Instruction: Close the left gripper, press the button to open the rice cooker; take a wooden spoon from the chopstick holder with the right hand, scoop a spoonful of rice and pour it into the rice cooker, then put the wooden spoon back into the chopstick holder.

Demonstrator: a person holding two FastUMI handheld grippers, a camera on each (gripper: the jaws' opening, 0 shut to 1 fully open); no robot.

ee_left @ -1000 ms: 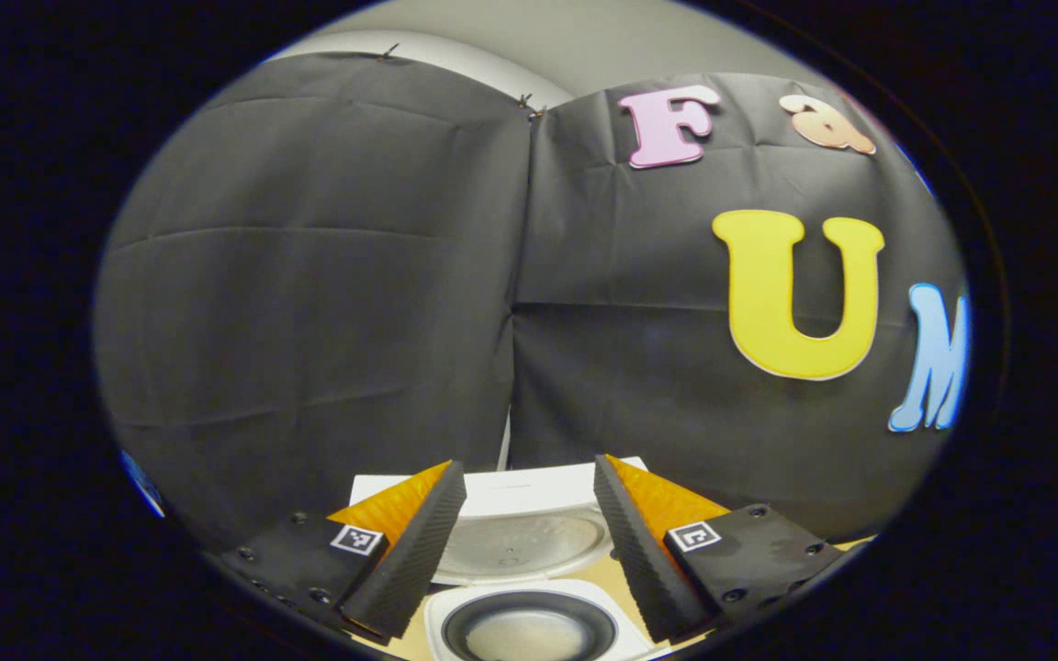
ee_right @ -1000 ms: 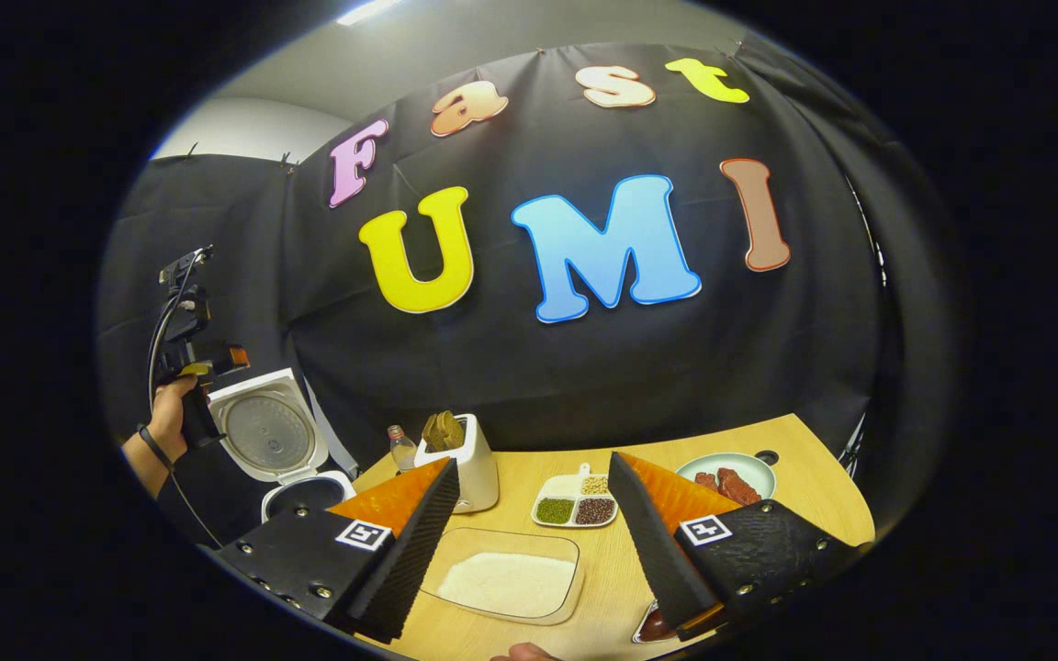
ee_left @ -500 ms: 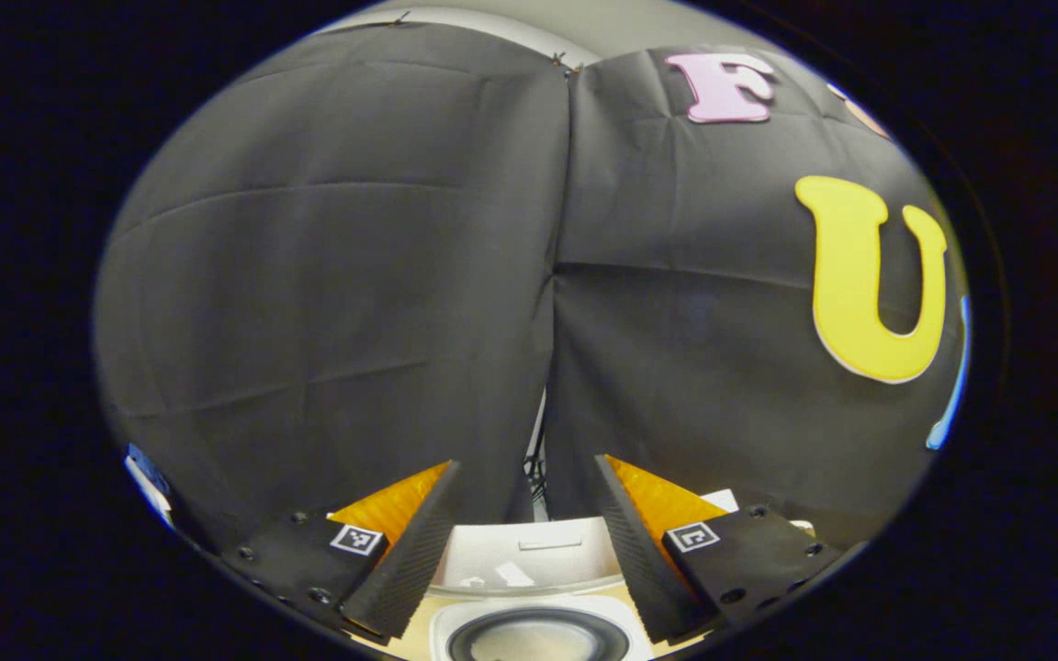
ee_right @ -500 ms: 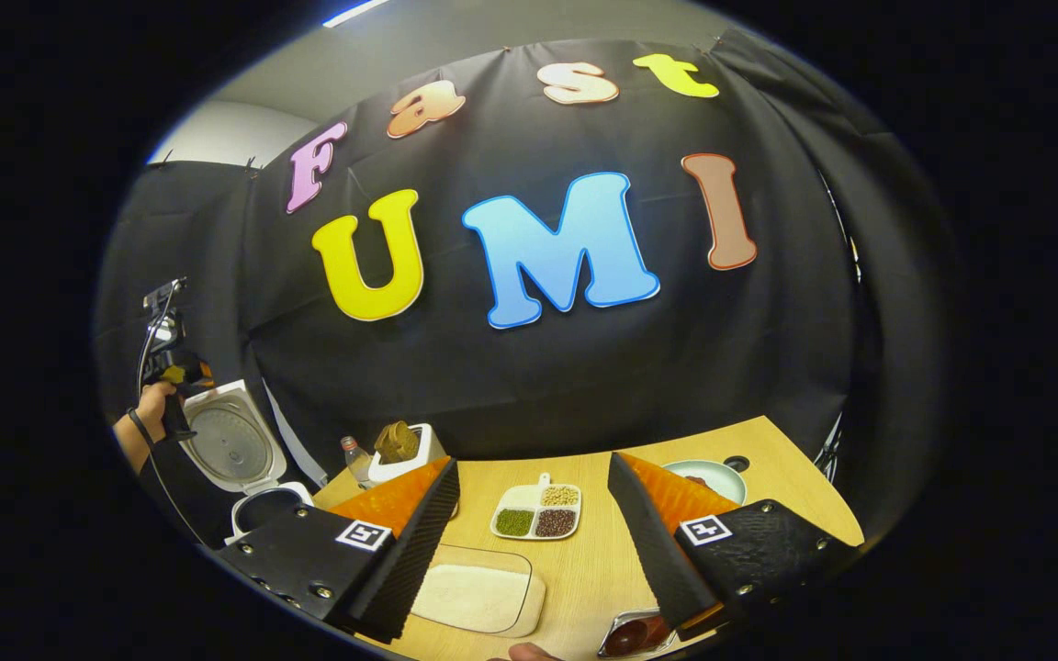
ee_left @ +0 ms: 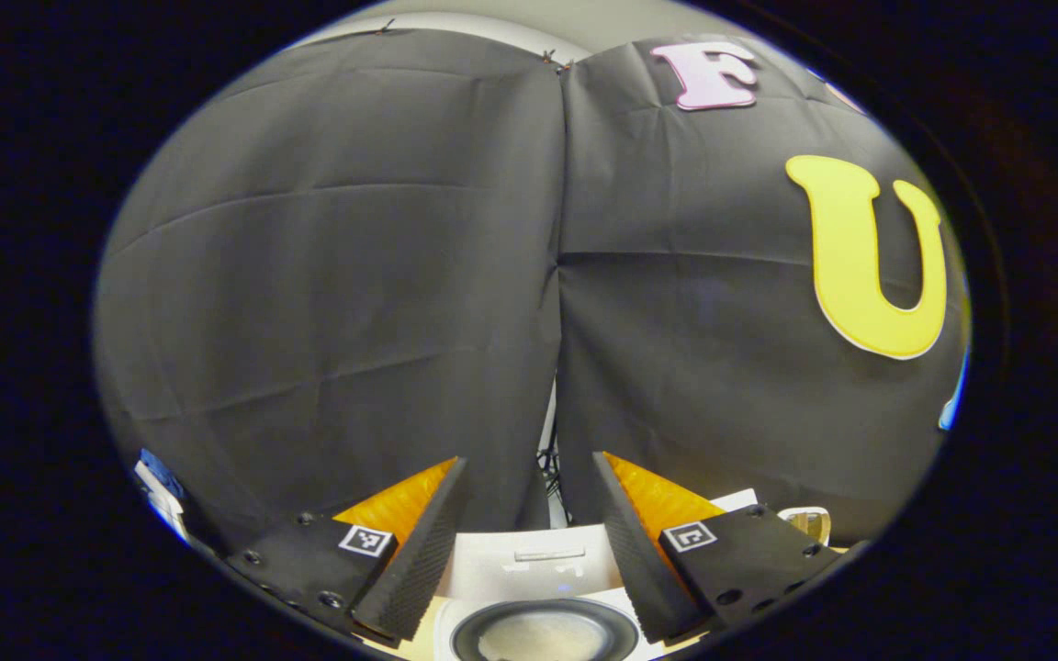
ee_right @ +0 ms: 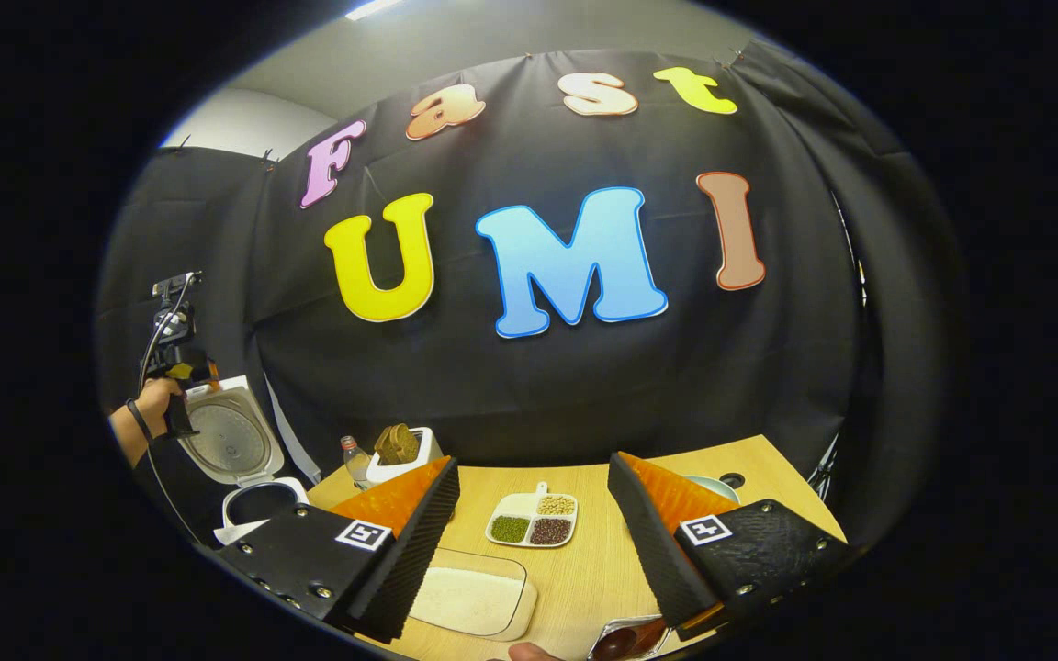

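The white rice cooker (ee_right: 249, 477) stands open at the table's left end, its lid (ee_right: 226, 439) upright. In the left gripper view its lid edge (ee_left: 538, 558) and pot mouth (ee_left: 543, 635) lie low between my fingers. My left gripper (ee_left: 529, 459) is open and hovers above the cooker; a hand holds the left gripper (ee_right: 175, 353) by the lid. My right gripper (ee_right: 534, 462) is open and holds nothing, high above the table. The white chopstick holder (ee_right: 405, 464) holds wooden spoons (ee_right: 393, 442). A clear tray of rice (ee_right: 469, 599) lies near my right gripper's left finger.
A small bottle (ee_right: 356, 459) stands beside the holder. A divided dish of beans (ee_right: 529, 526) sits mid-table on the wooden table (ee_right: 584, 578). A pale plate (ee_right: 711, 485) peeks out behind my right finger. A shiny dish with dark contents (ee_right: 630, 638) lies at the near edge.
The left gripper has risen over the open lid, so the lid's inner face has dropped from its view. The right gripper has swung right and back; both stay open.
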